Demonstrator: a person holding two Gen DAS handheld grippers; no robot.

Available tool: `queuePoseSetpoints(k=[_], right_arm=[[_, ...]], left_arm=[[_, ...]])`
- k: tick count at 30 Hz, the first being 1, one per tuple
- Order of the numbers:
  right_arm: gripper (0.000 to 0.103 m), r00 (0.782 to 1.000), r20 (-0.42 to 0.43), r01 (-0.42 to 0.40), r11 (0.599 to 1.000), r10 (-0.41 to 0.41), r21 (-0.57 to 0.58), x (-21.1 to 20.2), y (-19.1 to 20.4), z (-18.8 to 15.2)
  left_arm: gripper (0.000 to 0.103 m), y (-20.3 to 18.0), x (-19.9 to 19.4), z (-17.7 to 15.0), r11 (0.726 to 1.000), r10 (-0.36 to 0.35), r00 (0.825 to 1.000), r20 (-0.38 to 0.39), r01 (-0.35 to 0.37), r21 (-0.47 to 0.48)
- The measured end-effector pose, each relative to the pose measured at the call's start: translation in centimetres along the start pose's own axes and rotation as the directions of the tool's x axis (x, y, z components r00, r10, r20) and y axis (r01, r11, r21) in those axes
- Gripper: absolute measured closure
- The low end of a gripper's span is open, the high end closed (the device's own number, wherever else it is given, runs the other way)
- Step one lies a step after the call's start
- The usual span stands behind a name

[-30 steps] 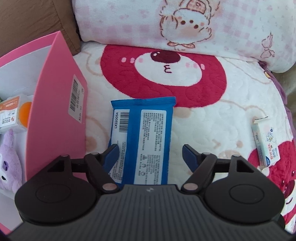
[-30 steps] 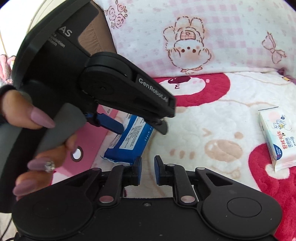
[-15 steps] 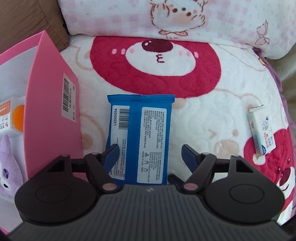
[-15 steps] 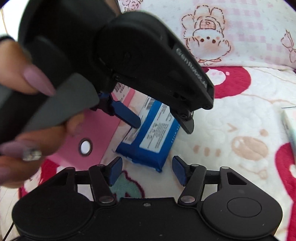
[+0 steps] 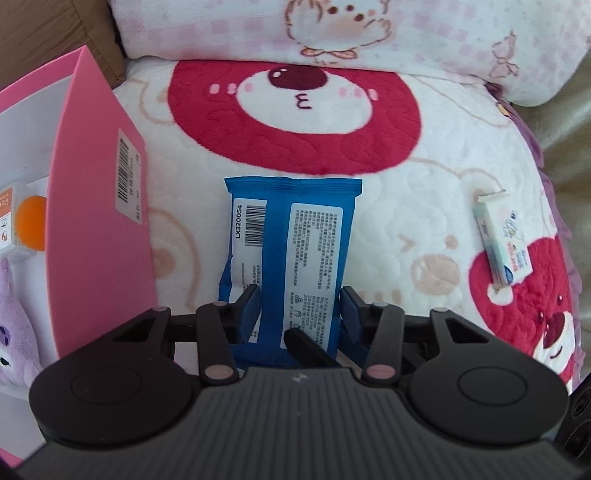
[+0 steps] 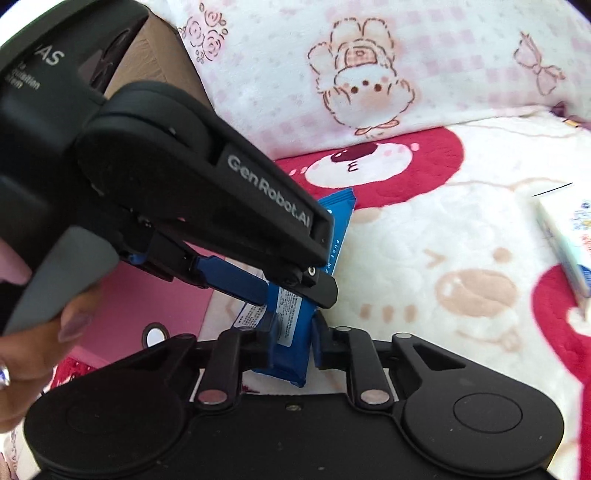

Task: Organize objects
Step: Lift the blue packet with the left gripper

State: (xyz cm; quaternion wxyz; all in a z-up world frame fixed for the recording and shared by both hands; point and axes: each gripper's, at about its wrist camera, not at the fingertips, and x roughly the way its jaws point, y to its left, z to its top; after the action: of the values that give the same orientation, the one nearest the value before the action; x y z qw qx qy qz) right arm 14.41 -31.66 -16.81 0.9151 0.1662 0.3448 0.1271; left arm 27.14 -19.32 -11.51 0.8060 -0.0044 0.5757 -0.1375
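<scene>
A blue pack with white labels is seen; at 9 o'clock, a pink box; a red-bear quilt.

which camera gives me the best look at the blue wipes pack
The left wrist view: the blue wipes pack lies nearly whole and sharp, barcode and label up, its near end between the left gripper fingers. The right wrist view shows only part of it, hidden behind the left gripper's body and pinched by the right gripper.

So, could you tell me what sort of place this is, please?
Most likely a bed or sofa at home: a quilted bear-print blanket covers the surface, a soft pink cartoon pillow lies behind it, and a purple plush toy sits in the pink box.
</scene>
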Motion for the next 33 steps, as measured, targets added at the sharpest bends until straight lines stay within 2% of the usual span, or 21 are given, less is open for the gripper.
queuePoseSetpoints(k=[3,7,10,18,22,24,26,29,31,33], right_arm=[[0.085,1.0,-0.022,0.001,1.0,0.0,0.021,-1.4,-0.1,-0.3],[0.085,0.998,-0.065,0.01,0.999,-0.008,0.032,-3.8,-0.7,-0.8],[0.085,0.994,-0.101,0.03,1.0,-0.031,-0.006,-5.2,-0.9,-1.4],[0.083,0.987,-0.069,0.138,0.986,-0.144,-0.089,-7.5,-1.1,-2.6],[0.08,0.963,-0.049,0.25,0.95,-0.263,-0.187,-6.8,-0.3,-3.2],[0.08,0.962,-0.04,0.255,0.94,-0.27,-0.227,-6.9,-0.4,-3.4],[0.075,0.963,-0.034,0.251,0.936,-0.267,-0.245,-7.2,-0.3,-3.4],[0.07,0.968,-0.031,0.236,0.946,-0.249,-0.224,-7.0,-0.1,-3.3],[0.066,0.97,-0.037,0.225,0.948,-0.239,-0.225,-6.9,0.1,-3.3],[0.067,0.979,-0.045,0.184,0.955,-0.199,-0.231,-6.7,0.4,-3.3]], left_arm=[[0.057,-0.8,-0.4,-1.1,0.999,-0.023,1.0,0.005,0.023,0.033],[0.056,-1.7,-0.8,-2.9,0.993,-0.097,0.995,-0.005,0.098,0.064],[0.052,-2.4,-0.7,-4.3,0.987,-0.141,0.99,0.002,0.14,0.083],[0.046,-2.5,-0.9,-6.3,0.972,-0.226,0.97,0.093,0.219,0.083],[0.043,-2.3,-1.1,-6.8,0.979,-0.189,0.972,0.139,0.177,0.098],[0.043,-2.5,-0.5,-6.9,0.982,-0.167,0.981,0.1,0.157,0.1],[0.043,-2.4,0.0,-7.2,0.982,-0.176,0.98,0.092,0.169,0.085],[0.05,-2.1,0.3,-7.6,0.982,-0.185,0.977,0.107,0.18,0.057],[0.061,-2.0,0.0,-7.9,0.981,-0.19,0.976,0.106,0.183,0.072],[0.067,-1.7,-0.4,-8.1,0.976,-0.213,0.973,0.09,0.206,0.074]])
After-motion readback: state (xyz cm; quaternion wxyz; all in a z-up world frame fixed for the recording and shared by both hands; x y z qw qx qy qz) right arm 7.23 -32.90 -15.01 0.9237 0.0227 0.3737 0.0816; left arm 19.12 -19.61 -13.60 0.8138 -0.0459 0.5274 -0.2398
